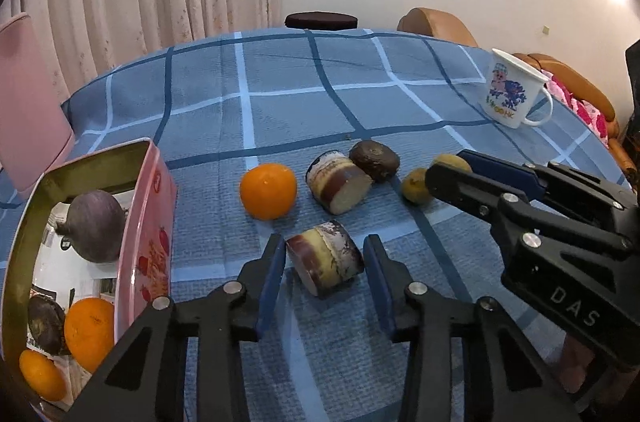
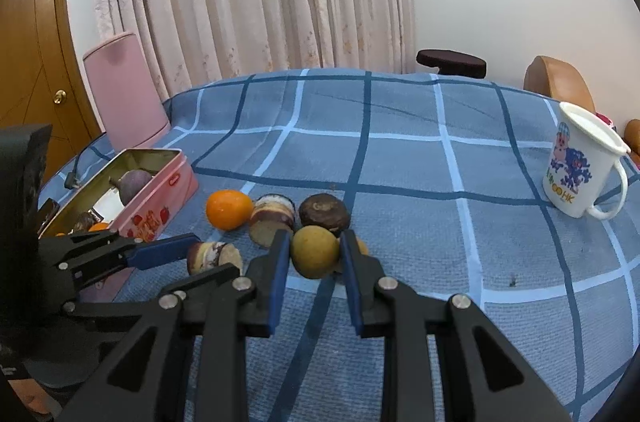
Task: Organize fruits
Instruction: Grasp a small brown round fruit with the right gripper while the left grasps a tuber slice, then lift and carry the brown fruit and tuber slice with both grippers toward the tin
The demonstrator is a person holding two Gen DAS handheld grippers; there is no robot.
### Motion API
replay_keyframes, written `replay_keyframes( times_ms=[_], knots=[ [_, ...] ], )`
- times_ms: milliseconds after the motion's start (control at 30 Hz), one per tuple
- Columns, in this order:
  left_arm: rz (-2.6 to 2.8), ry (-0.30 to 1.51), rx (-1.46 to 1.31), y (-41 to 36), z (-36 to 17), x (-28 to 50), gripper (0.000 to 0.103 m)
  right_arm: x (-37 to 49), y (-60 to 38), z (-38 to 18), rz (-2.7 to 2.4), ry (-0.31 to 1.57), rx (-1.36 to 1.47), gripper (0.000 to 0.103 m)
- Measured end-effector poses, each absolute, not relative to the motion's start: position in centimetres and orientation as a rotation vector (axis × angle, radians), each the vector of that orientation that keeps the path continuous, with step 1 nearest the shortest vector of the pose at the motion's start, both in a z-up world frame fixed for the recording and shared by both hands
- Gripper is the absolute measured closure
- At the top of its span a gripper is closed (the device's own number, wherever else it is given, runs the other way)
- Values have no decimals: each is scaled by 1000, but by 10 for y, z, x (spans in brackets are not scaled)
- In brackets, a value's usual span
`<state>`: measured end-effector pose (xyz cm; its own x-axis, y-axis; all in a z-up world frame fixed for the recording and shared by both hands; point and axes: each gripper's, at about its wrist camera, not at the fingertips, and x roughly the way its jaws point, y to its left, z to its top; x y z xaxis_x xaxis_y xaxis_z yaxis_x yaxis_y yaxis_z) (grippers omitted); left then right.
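Left gripper [image 1: 324, 262] spread wide, pads either side of a cut sugarcane piece [image 1: 325, 262] lying on the checked tablecloth [image 1: 280, 94] — not yet closed, small gaps visible on both sides. Judged rigid, fairly dense and waxy-skinned; best taken across the curved rind at mid-length, not on the cut ends, to avoid rolling out. Further left, pink tin [image 1: 150, 222] open, already holding a purple fruit [image 1: 94, 226], oranges and a dark piece. Beyond the fingers: loose orange [image 1: 268, 190], second sugarcane piece [image 1: 338, 186], dark brown fruit [image 1: 374, 160] — all near one another, the last two touching or nearly so. To the right, right gripper [image 2: 314, 250] parted around a yellow-green round fruit [image 2: 314, 251]; blue pads just beside or touching its flanks, firm clamping not confirmed — cannot tell. Fruit judged light, smooth-skinned, possibly soft and prone to bruise; hold advised across the widest part with gentle pressure. Second similar fruit partly hidden behind the right pad. White printed mug [image 2: 580, 166] well apart at far right, not involved.
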<state>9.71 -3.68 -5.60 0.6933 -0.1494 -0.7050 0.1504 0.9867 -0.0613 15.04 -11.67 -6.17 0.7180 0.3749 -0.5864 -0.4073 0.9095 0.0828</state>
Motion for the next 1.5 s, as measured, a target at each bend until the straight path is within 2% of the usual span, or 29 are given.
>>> replay_keyframes(
  times_ms=[1500],
  knots=[
    [-89, 542, 7, -29, -30, 59, 61, 120, -121, -46, 473, 458, -61, 74]
  ],
)
